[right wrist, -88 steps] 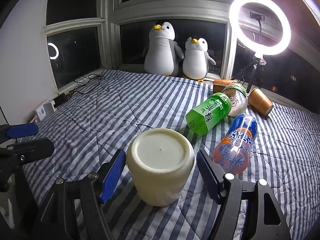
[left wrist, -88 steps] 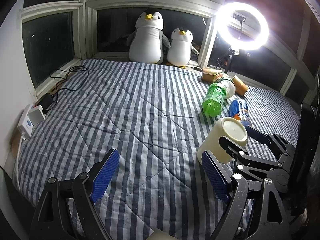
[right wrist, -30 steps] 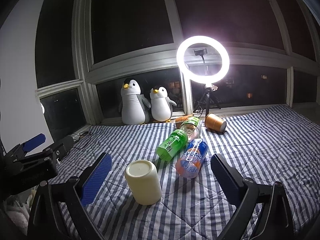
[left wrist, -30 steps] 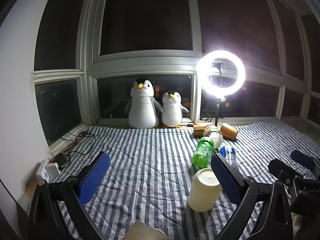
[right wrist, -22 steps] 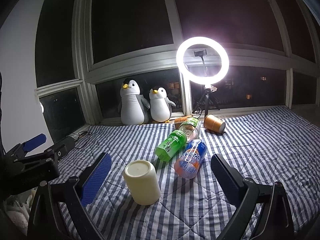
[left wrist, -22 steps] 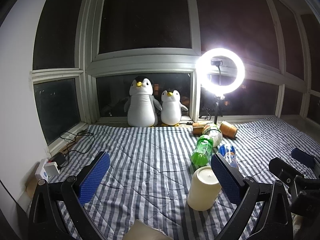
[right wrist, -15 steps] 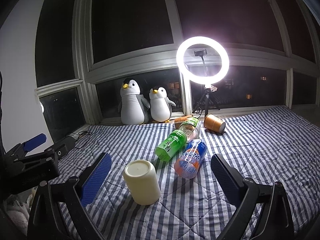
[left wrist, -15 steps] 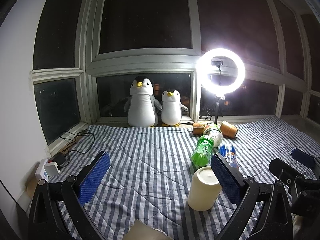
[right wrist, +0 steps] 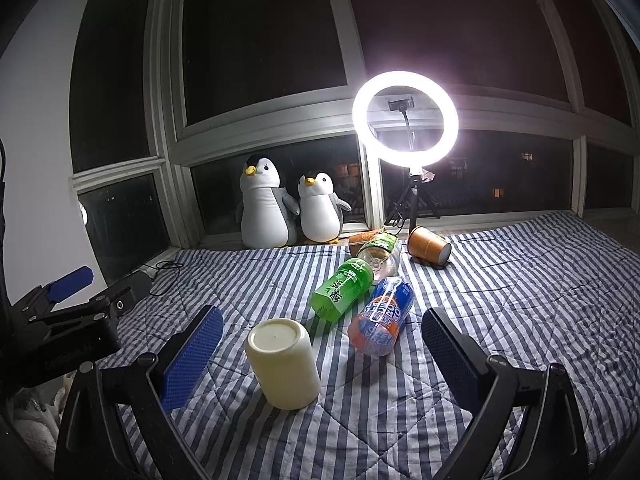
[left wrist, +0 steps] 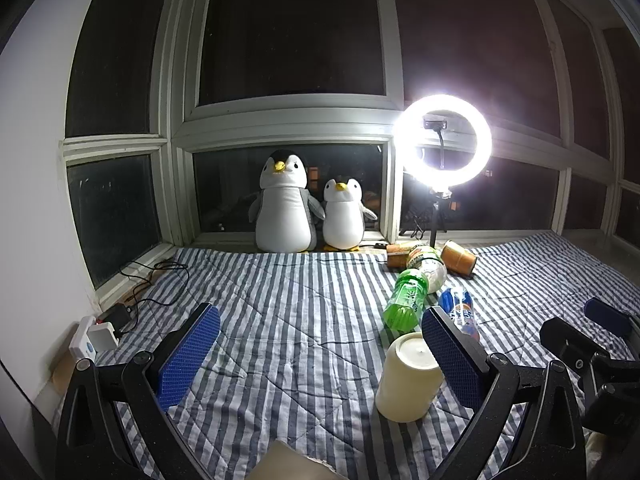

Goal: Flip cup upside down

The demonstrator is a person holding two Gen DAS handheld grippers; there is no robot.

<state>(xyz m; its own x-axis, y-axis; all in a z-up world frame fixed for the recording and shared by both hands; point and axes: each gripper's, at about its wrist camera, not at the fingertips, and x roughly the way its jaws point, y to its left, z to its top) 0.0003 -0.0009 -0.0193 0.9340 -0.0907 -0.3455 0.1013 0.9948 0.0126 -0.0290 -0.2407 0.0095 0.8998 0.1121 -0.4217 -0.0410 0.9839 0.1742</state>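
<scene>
A cream cup (left wrist: 408,380) stands upside down, base up, on the striped bedspread (left wrist: 288,320); it also shows in the right wrist view (right wrist: 282,364). My left gripper (left wrist: 320,344) is open and empty, pulled back, with the cup just inside its right finger. My right gripper (right wrist: 322,344) is open and empty, pulled back, with the cup between its fingers toward the left one. Each gripper shows at the edge of the other's view.
A green bottle (right wrist: 344,288), an orange-blue bottle (right wrist: 382,318), a clear bottle (right wrist: 378,256) and a brown paper cup (right wrist: 428,246) lie beyond the cup. Two penguin plushies (right wrist: 264,208) and a ring light (right wrist: 405,118) stand by the window. Cables and a charger (left wrist: 94,338) lie at the left.
Since 2.9 s ago both grippers have drawn back and up from the upside-down cup. Over the last second almost nothing has moved.
</scene>
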